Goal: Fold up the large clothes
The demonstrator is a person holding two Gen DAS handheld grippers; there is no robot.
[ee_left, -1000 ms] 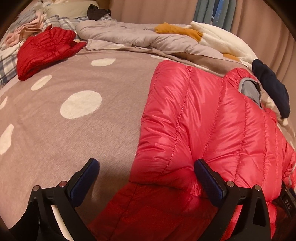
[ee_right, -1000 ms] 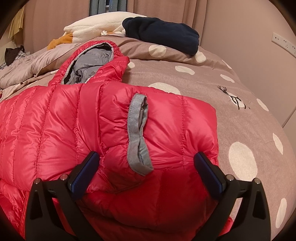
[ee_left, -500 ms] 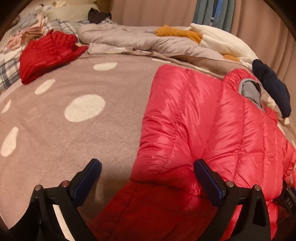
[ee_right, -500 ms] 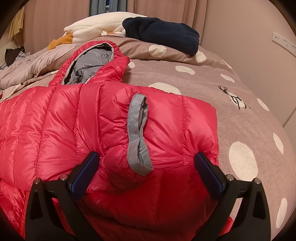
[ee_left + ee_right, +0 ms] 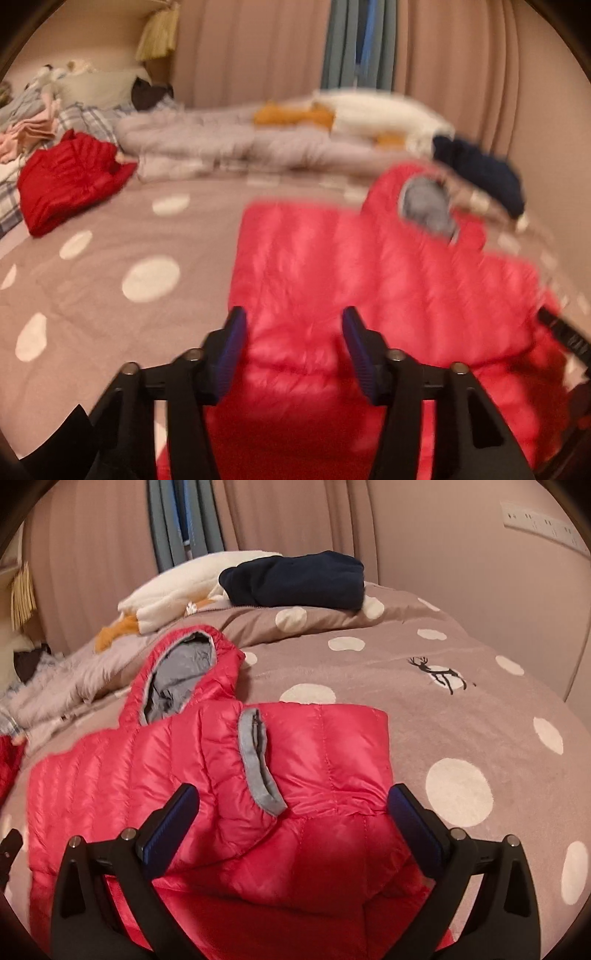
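Note:
A shiny red puffer jacket point(image 5: 369, 280) with a grey-lined hood point(image 5: 428, 206) lies flat on the bed with its sleeves folded in. My left gripper point(image 5: 293, 328) hovers over its near left part, fingers partly closed with a clear gap and nothing between them. In the right wrist view the jacket point(image 5: 184, 775) shows a folded sleeve with a grey cuff point(image 5: 258, 764). My right gripper point(image 5: 291, 808) is wide open just above the sleeve, holding nothing.
The bed has a taupe cover with white dots point(image 5: 480, 709). A darker red jacket point(image 5: 70, 181) lies at far left. A grey duvet point(image 5: 221, 147), white and mustard clothes point(image 5: 369, 110) and a navy garment point(image 5: 295, 579) lie at the back. Curtains and a wall stand behind.
My left gripper's fingers have narrowed and it has lifted and swung right over the jacket, blurring the view. My right gripper has pulled back and risen slightly, still open.

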